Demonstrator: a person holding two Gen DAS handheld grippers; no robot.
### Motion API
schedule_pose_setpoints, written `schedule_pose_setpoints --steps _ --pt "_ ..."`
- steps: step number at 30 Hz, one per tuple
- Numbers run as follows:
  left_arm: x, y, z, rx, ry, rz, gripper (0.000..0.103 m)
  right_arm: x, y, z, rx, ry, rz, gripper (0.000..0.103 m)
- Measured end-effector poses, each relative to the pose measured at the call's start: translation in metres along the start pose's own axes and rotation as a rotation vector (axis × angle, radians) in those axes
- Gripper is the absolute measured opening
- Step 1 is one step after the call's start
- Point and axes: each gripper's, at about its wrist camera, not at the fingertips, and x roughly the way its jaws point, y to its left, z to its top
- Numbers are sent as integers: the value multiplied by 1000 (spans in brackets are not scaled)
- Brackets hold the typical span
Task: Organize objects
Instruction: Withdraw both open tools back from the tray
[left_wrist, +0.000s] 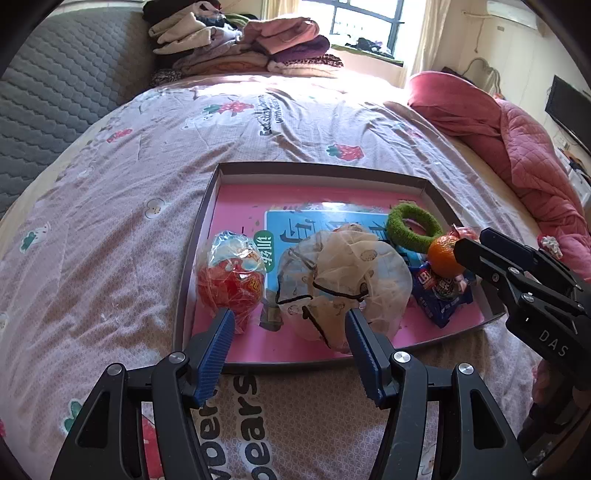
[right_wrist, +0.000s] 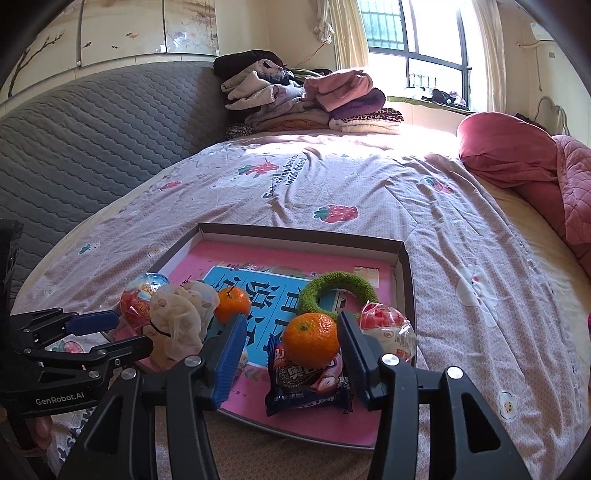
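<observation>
The left gripper (left_wrist: 291, 317) is seen with its blue fingers (left_wrist: 218, 343) spread wide and nothing pinched between them. They hang over the near edge of the tray (left_wrist: 321, 169), one tip in front of the wrapped red and blue sweet (left_wrist: 231, 275), the other in front of the beige mesh bag (left_wrist: 347, 273); contact with either cannot be told.

The right gripper (right_wrist: 291, 328) is seen with its fingers (right_wrist: 229, 354) parted on either side of a tangerine (right_wrist: 312, 339), which rests on a dark blue snack packet (right_wrist: 308, 387) near the tray's near right corner. A clear gap is shown at the left finger; whether the right finger touches the fruit cannot be told.

The tray lies on the bed (left_wrist: 110, 206), and a green ring (left_wrist: 412, 227) is seen in it just behind the tangerine.

Only in the right wrist view are a second tangerine (right_wrist: 232, 304), between the mesh bag and the green ring, and a red and white wrapped sweet (right_wrist: 388, 328) at the tray's right wall clearly shown. In the left wrist view that second tangerine is hidden behind the mesh bag.
</observation>
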Motion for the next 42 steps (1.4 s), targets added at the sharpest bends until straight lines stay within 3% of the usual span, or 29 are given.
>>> schedule_pose_setpoints --steps 10,20,33,42 --pt "-25 -7 4 8 -62 -15 70 -23 0 4 39 -38 28 52" --pt "-41 -12 4 16 -86 -2 75 -45 4 5 31 -73 5 67" --pt "-74 -14 -5 5 -167 44 77 -84 17 1 57 -136 19 67" --pt "-81 -13 -31 1 -180 56 77 -99 30 -26 63 -126 2 67"
